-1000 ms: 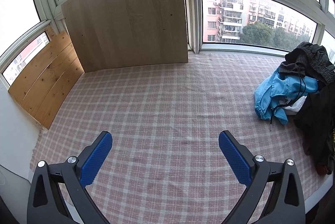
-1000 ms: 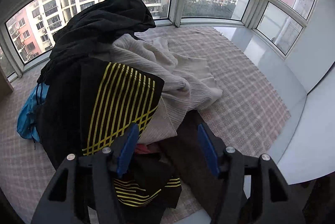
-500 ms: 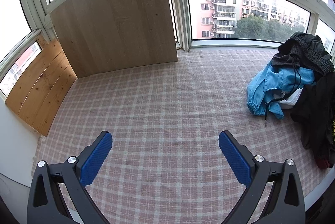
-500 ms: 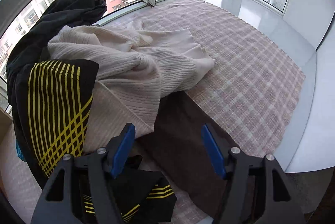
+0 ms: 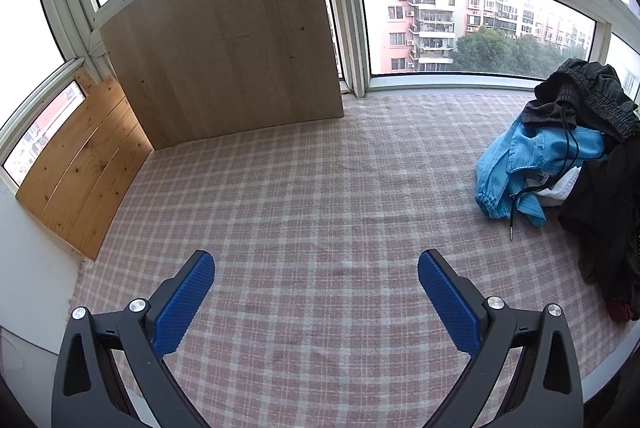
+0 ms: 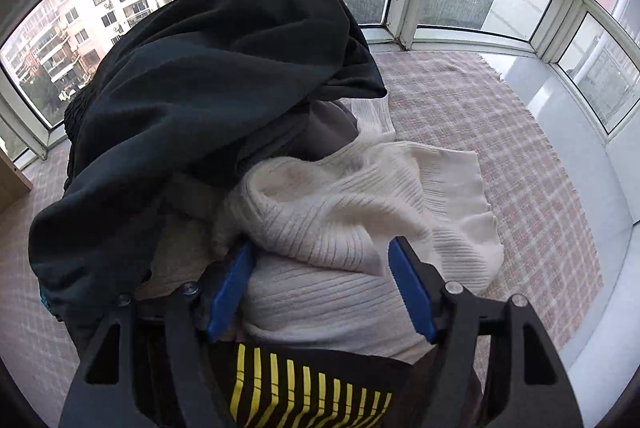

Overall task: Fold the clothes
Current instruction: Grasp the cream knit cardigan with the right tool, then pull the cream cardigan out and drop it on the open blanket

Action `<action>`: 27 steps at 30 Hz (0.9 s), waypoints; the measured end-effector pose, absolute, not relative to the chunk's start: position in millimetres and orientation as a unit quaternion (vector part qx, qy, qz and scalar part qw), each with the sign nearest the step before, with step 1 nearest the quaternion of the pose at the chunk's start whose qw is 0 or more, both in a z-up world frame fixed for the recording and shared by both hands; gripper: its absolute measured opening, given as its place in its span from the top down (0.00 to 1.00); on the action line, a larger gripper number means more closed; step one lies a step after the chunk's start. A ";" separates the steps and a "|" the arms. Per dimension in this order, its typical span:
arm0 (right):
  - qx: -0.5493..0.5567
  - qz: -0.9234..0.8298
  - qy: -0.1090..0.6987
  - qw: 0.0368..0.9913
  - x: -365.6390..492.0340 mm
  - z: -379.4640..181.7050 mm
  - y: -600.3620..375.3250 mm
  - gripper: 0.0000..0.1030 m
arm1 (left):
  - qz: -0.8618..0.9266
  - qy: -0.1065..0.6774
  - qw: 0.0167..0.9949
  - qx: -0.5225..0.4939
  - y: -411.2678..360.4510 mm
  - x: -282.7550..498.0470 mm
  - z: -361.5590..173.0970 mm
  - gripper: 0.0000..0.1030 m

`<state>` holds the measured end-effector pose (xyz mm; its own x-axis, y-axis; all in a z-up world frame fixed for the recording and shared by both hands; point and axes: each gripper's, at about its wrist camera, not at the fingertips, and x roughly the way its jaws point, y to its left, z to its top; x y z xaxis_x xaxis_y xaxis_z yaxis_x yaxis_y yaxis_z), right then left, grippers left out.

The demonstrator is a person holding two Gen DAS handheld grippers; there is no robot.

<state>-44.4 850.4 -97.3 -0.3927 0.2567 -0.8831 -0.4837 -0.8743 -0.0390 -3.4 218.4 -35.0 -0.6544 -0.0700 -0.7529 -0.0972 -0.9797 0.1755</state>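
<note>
At the left edge of the bay-window platform, a knotty pine panel point(image 5: 80, 183) leans against the wall, and beside it a larger pale wooden board point(image 5: 228, 55) stands upright against the window frame at the back-left corner. A pink and white checked cloth point(image 5: 304, 195) covers the platform. The left gripper point(image 5: 316, 302) hangs over the bare front part of this cloth, its blue-padded jaws spread wide with nothing between them.

Toward the right edge of the cloth sits the pile of clothes. On the pile's left side lies a light blue garment point(image 5: 532, 167) with a dark drawstring trailing onto the checks, and black shorts point(image 5: 588, 95) with a gathered waistband rest on top of it.

In the right wrist view, a large black garment point(image 6: 208, 99) crowns the heap, with a cream ribbed sweater point(image 6: 360, 211) spilling toward the right edge of the cloth. A black piece with yellow stripes point(image 6: 304, 384) lies at the front, beneath the tool. The right gripper point(image 6: 320, 280) is down on the pile; its jaws have just been opening and stand apart, with a fold of the sweater between them, the pads not clearly pressing on it.
</note>
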 end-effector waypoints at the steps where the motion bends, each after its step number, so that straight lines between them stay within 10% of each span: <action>1: -0.504 0.827 0.117 0.221 -46.5 -101.6 852.1 0.31 | 0.904 0.098 0.003 -0.416 215.3 -3.8 -35.3 0.01; 3: -0.493 0.832 0.145 0.210 -42.9 -101.7 857.5 0.31 | 0.903 0.092 -0.006 -0.419 209.8 -5.0 -36.2 0.01; 5: -0.486 0.838 0.174 0.178 -41.3 -101.5 861.1 0.66 | 0.902 0.087 -0.013 -0.422 205.7 -6.4 -37.9 0.01; 8: -0.476 0.842 0.179 0.180 -38.7 -89.2 860.3 0.84 | 0.900 0.084 -0.013 -0.427 206.5 -9.3 -41.1 0.01; 27: -0.183 0.949 0.202 0.160 35.2 183.9 837.3 0.90 | 0.899 0.104 0.020 -0.425 224.7 -17.6 -42.4 0.01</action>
<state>35.1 837.3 183.9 -0.8821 0.2296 -0.4114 -0.3772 -0.8673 0.3248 -17.6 224.7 -42.4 -0.6375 -0.0526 -0.7686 -0.1242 -0.9776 0.1699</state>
